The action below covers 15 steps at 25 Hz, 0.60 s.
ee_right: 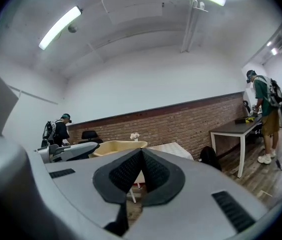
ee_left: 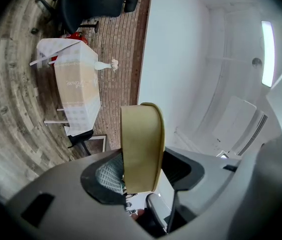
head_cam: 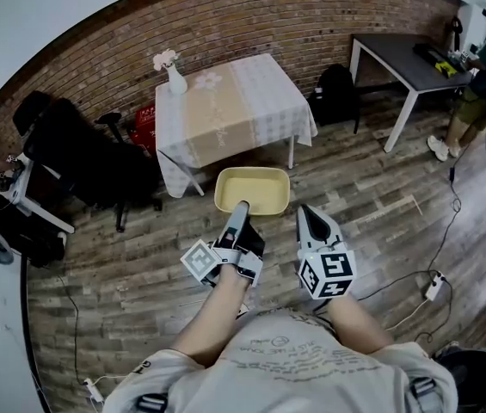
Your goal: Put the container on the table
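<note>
container (head_cam: pixel 252 189) over wood floor (head_cam: pixel 354 205); clothed table (head_cam: pixel 225 106) beyond; brick wall (head_cam: pixel 268 20) behind

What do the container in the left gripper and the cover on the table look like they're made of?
Container: likely plastic, pale yellow, matte; a thin, smoothly moulded wall with a rolled rim, staying stiff though held by one edge. Table cover: cloth, white and beige; it drapes in soft folds over the corners.

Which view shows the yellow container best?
Head view: the whole container shows from above. The left gripper view shows only its wall edge-on; the right gripper view, just part of its rim.
</note>
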Motion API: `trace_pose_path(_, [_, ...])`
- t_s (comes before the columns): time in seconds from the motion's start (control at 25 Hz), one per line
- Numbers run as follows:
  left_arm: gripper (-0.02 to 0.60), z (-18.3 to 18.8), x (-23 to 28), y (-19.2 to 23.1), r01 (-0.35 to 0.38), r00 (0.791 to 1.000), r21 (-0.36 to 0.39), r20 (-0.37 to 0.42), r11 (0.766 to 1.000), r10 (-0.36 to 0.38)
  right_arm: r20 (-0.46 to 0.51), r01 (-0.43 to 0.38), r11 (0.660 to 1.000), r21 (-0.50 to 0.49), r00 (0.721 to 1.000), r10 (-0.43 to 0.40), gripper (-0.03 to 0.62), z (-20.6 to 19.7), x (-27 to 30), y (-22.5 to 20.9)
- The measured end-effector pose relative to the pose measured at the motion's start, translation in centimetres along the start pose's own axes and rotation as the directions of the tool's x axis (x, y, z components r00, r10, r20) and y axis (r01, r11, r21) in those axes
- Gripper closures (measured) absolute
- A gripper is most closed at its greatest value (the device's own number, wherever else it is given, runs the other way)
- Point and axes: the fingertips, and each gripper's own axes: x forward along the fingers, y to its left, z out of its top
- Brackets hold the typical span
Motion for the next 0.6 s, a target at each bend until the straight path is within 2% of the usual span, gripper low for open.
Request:
trace_pose_path(0.24, [0.348, -2.8, -0.1, 0.2, 0.01, 1.0, -0.004, 0.012, 1.0, -0.01, -0.001, -0.034, 0.999, -0.014, 0.999, 0.034, 0.592, -0.4, -2.0, -1.6])
trace_pose_path(0.6, [0.348, -2.6, -0.5, 0.8, 0.012, 0.999, -0.006, 0.042, 1.0, -0.012, 0.003, -0.063, 0.998, -0.017, 0.998, 0.063, 0.592, -0.4, -2.2, -1.7])
